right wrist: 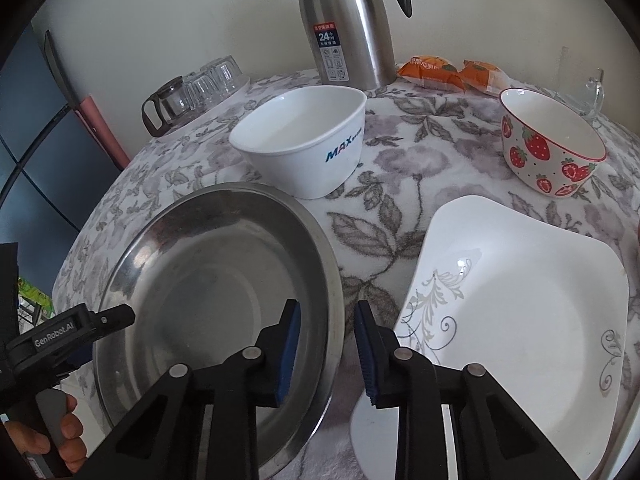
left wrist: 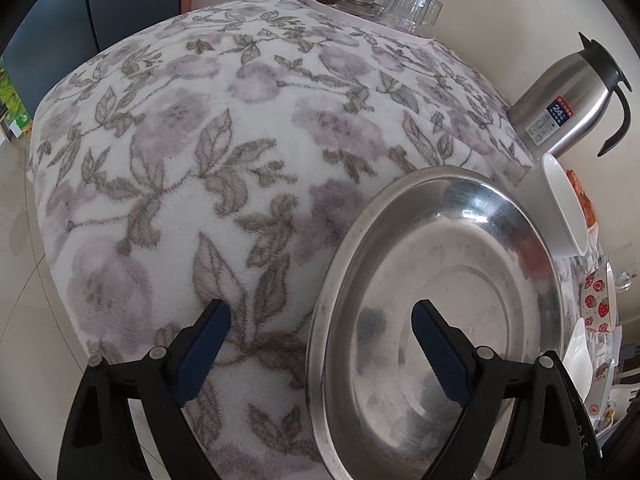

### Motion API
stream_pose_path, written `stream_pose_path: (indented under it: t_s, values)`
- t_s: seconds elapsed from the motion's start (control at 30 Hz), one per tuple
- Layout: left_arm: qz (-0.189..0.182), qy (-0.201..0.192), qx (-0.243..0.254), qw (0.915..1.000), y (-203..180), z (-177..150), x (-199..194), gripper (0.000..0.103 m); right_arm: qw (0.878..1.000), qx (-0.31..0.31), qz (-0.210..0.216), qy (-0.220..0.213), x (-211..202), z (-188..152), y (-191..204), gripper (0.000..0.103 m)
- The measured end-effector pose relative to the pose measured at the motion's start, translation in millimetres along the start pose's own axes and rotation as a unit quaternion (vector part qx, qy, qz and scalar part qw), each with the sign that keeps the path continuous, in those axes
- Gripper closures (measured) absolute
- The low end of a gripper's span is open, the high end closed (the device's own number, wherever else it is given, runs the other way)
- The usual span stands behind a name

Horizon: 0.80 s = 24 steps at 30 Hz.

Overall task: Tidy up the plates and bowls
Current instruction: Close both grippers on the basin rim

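The desk (left wrist: 200,152) fills most of both views, draped in a fleecy cloth printed with grey leaves and mauve flowers.

On it, the steel plate (right wrist: 208,304) is the biggest dish, sitting lower left of centre in the right wrist view and lower right in the left wrist view; nothing lies in it. Just to its right is the square white plate (right wrist: 520,320) with a grey scroll pattern, also bare inside. Behind the steel plate, close to its far rim, stands the white bowl (right wrist: 304,140) marked MAX, with nothing in it. The strawberry bowl (right wrist: 552,148) stands at the upper right, apart from the others; its inside looks bare.

The steel thermos jug (right wrist: 344,24) stands at the top centre against the wall, two orange snack packets (right wrist: 452,72) to its right, and a glass pot with upturned glasses (right wrist: 192,92) on a tray at the upper left.

The left tongs (left wrist: 320,340) are spread wide, one finger over the cloth and the other over the steel plate's basin, its near rim between them, gripping nothing. The right tongs (right wrist: 326,352) are narrowly parted, straddling the steel plate's right rim without clearly pinching it.
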State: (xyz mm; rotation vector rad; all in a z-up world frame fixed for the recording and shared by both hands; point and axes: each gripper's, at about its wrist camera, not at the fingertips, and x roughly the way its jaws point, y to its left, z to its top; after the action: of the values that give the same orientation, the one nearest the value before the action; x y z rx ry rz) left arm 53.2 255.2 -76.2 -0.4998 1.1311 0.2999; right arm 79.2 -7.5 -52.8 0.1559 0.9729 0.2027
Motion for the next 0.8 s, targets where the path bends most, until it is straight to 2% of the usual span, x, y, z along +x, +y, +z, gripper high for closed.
stream_pose_path:
  t_s: [0.07,0.1,0.27,0.33,0.47,0.53,0.57,0.8]
  values:
    - [-0.005,-0.001,0.001,1.0,-0.3,0.4,-1.1,0.014,1.0,-0.005,0.001,-0.001,-0.3,0.1,2.8,0.073]
    - [-0.005,-0.002,0.002,1.0,-1.1,0.3,-1.3,0.02,1.0,-0.007,-0.001,0.0,-0.1,-0.2,3.9,0.073]
    - [-0.008,-0.002,0.003,1.0,-1.2,0.7,-2.0,0.022,1.0,-0.001,0.004,-0.001,-1.5,0.4,2.5,0.073]
    - [-0.009,-0.003,0.004,0.9999,-0.7,-0.1,-2.7,0.029,1.0,-0.001,0.005,-0.004,-3.5,1.3,2.6,0.073]
    - [-0.013,-0.002,0.008,0.9999,-1.2,-1.3,-3.9,0.032,1.0,0.008,0.018,-0.007,-6.0,2.5,-1.3,0.073]
    - [-0.018,-0.001,0.01,0.9998,-1.3,-1.6,-4.1,0.044,1.0,0.011,0.023,-0.005,-5.5,2.5,-2.7,0.073]
    - [-0.02,0.001,0.011,0.9997,-1.7,-1.6,-3.8,0.045,1.0,0.013,0.024,-0.003,-4.6,2.4,-3.1,0.073]
    - [-0.017,-0.001,0.016,0.9997,-3.3,-0.9,-2.3,0.052,0.999,0.02,0.032,0.003,-0.7,0.5,-5.6,0.073]
